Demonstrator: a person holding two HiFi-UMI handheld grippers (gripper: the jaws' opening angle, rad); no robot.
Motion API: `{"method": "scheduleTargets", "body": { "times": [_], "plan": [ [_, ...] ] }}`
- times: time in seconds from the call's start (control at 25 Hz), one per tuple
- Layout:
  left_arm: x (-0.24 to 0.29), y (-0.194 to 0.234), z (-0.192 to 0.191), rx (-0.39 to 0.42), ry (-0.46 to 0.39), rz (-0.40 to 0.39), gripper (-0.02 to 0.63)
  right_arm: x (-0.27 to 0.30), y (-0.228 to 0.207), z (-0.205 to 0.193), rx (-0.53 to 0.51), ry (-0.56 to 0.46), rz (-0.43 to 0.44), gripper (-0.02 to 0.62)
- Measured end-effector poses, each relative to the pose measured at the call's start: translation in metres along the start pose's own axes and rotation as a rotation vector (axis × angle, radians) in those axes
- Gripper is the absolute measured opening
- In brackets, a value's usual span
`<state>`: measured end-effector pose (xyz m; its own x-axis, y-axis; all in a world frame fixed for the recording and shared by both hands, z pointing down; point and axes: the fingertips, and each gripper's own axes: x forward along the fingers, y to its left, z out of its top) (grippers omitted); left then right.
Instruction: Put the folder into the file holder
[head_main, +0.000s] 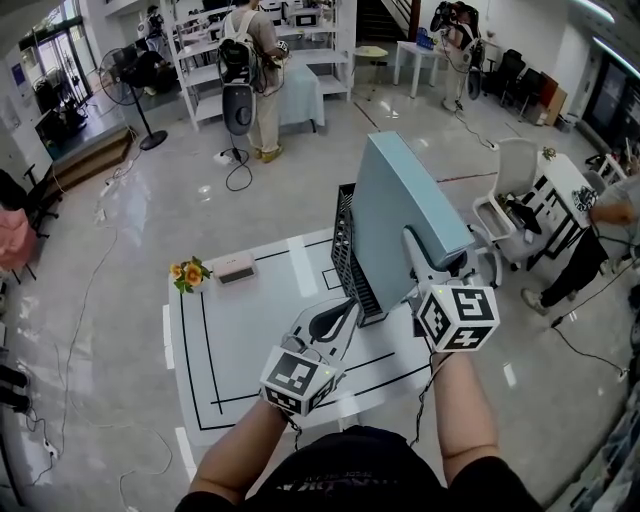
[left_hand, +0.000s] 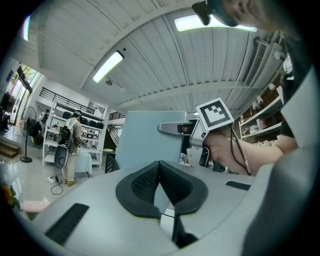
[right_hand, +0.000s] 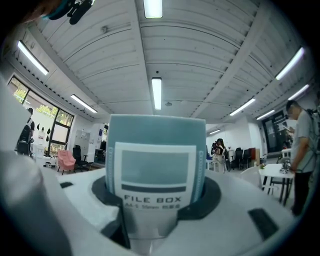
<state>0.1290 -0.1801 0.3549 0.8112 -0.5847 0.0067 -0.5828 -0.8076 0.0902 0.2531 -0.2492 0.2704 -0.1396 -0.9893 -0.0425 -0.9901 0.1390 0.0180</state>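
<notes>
A thick light-blue folder (head_main: 400, 215) labelled FILE BOX stands upright in the air, its lower edge just over the black mesh file holder (head_main: 347, 262) on the white table (head_main: 240, 345). My right gripper (head_main: 428, 258) is shut on the folder's spine end (right_hand: 155, 165), which fills the gap between the jaws. My left gripper (head_main: 345, 310) is shut and holds nothing; it hovers at the holder's near left corner. In the left gripper view its shut pads (left_hand: 145, 185) point at the folder's broad face (left_hand: 150, 137), with my right gripper (left_hand: 200, 131) at that face's right edge.
A small orange flower bunch (head_main: 189, 272) and a pale little box (head_main: 236, 268) sit at the table's far left. A white chair (head_main: 515, 175) and a second table stand to the right. A person with a backpack (head_main: 255, 70) stands by shelves at the back.
</notes>
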Motion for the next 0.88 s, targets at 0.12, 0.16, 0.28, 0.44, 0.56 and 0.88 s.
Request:
{"method": "scheduleTargets", "body": {
  "times": [0.12,0.16,0.28,0.44,0.56,0.88],
  "plan": [
    [-0.001,0.003,-0.003,-0.004,0.01,0.007,0.003,0.007,-0.001,-0.006,-0.002,0.004,-0.009,0.262],
    [-0.002,0.004,-0.002,0.001,0.007,0.009,0.003,0.01,-0.002,-0.008,-0.003,0.005,-0.013,0.262],
    [-0.005,0.008,-0.001,0.012,0.007,0.012,0.003,0.016,-0.001,-0.015,0.008,0.014,-0.018,0.262],
    [-0.008,0.015,-0.006,0.005,0.02,0.029,0.003,0.027,0.004,-0.026,0.012,0.027,-0.016,0.262],
    [-0.012,0.021,-0.008,0.01,0.029,0.041,0.003,0.034,0.007,-0.034,0.001,0.029,-0.02,0.262],
    [-0.02,0.036,-0.012,0.0,0.042,0.075,0.003,0.049,0.011,-0.044,-0.006,0.046,-0.031,0.262]
  ]
}}
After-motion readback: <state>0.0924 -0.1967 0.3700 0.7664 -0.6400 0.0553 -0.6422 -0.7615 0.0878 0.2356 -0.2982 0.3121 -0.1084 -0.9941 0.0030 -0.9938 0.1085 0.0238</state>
